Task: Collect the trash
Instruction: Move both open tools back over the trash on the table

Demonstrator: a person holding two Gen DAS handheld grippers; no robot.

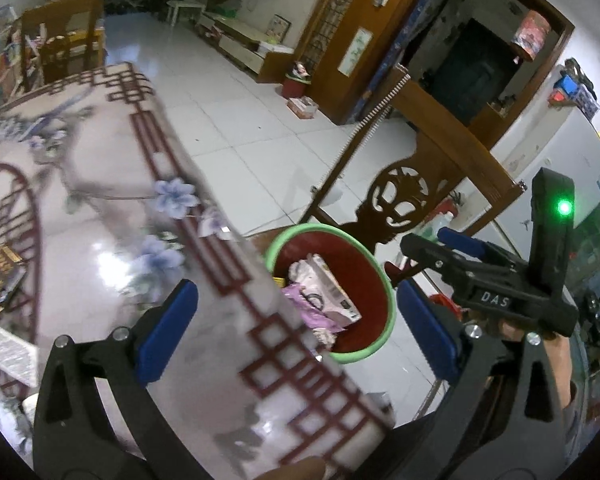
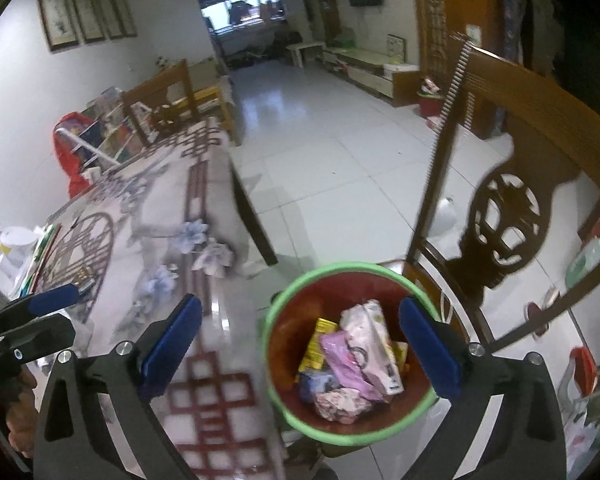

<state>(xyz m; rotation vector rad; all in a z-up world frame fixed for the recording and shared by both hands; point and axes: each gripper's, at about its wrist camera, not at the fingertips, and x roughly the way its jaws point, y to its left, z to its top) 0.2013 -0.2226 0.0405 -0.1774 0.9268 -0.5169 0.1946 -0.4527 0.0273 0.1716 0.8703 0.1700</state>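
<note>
White floor tiles (image 2: 340, 168) are running back through a long living room, and a patterned table (image 1: 100, 240) is filling the near left of both views. Closest in, the left gripper (image 1: 296, 332) is hanging over the table edge with its blue pads spread wide and nothing between them. The right gripper (image 2: 300, 348) is likewise standing wide and empty, poised directly above the bin (image 2: 340, 436), probably because that is where trash gets dropped. This red, green-rimmed bin is sitting on the floor just beside the table edge, within easy reach, and is already holding the wrappers (image 2: 360, 356), pink, white and yellow. Behind it, a carved wooden chair (image 2: 512, 208) is standing, with the low TV cabinet (image 2: 364, 64) far beyond.
</note>
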